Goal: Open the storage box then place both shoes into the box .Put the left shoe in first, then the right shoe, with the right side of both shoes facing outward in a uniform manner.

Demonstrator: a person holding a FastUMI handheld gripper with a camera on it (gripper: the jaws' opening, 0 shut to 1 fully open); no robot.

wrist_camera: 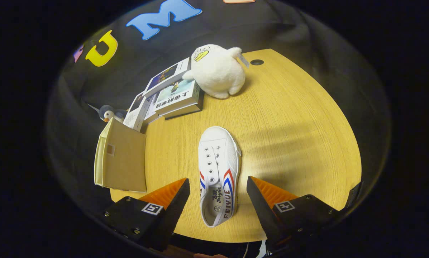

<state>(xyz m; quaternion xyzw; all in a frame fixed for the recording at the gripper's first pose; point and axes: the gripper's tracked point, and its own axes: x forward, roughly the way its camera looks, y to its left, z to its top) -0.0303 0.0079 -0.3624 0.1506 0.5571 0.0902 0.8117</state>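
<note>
While your claw (218, 200) hangs over the near edge of the table (289, 118), its fingers are spread wide with the white shoe (218, 168) lying between them, touched by neither. You see the shoe's heel nearest you and its toe pointing away toward the books (171, 96). Your storage box (123, 159) sits off to the left of the shoe, beside the left finger's far end. Beyond the books, a white plush duck (218, 70) rests, and a small penguin toy (108, 113) peeks out behind the box.

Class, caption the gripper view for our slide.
Open fingers straddle a white canvas shoe on the wooden table.
</note>
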